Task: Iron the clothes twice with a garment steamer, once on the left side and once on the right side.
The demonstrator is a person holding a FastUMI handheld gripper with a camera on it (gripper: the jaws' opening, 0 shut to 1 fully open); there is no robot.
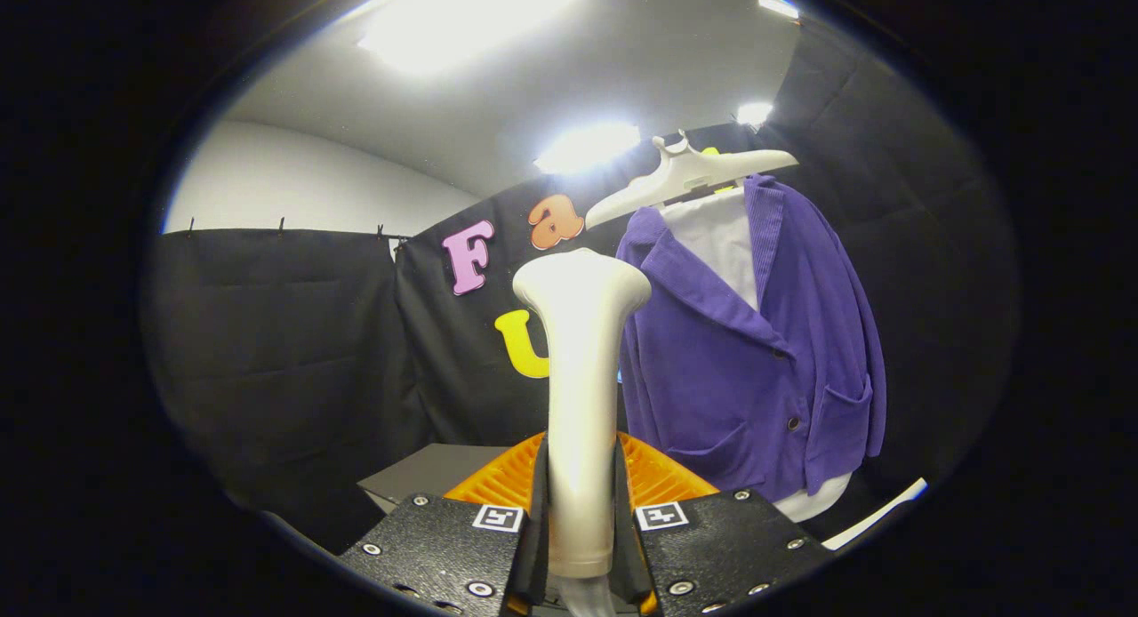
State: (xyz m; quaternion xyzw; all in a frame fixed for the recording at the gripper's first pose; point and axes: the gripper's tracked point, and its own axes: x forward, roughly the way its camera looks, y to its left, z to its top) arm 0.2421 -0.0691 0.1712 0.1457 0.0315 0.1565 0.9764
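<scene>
Jaws clamped on my steamer by its rigid handle, frame centre; purple jacket hangs centre-right on hanger, soft, likely swaying under pressure.

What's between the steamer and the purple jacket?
Nothing: in the gripper view, the steamer, clamped in the gripper, has only bare space before the jacket.

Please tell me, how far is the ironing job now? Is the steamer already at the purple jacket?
Done: the tool is shut on the steamer, which stands upright between its fingers. In hand: bringing it to the purple jacket, which hangs on a white hanger over a white shirt; whether the steamer head touches the fabric I cannot tell. Left: seemingly both passes, left side and right side.
</scene>
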